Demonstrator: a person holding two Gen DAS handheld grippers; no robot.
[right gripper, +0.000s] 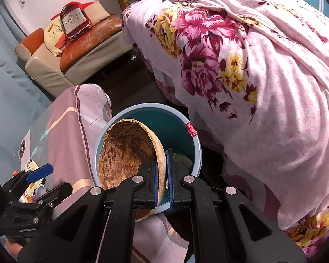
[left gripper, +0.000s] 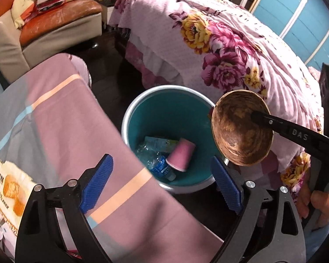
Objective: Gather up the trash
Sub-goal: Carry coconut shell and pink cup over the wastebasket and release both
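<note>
Now, from my left wrist camera, my left gripper (left gripper: 162, 186) hangs released and holding nothing above the bin (left gripper: 129, 118), leaving room for the bowl (left gripper: 241, 129) tipped over its right rim. A pink cup (left gripper: 181, 154) and a bottle (left gripper: 159, 164) lie inside; what else lies beneath them is hidden. From the right, my right gripper (right gripper: 162, 175) clenches the bowl's rim, and the bowl blocks most of the bin's inside.

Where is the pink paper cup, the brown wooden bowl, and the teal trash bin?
pink paper cup (left gripper: 180, 155), left wrist view, its side
brown wooden bowl (right gripper: 125, 151), right wrist view, inside
teal trash bin (left gripper: 171, 114), left wrist view, inner wall
</note>
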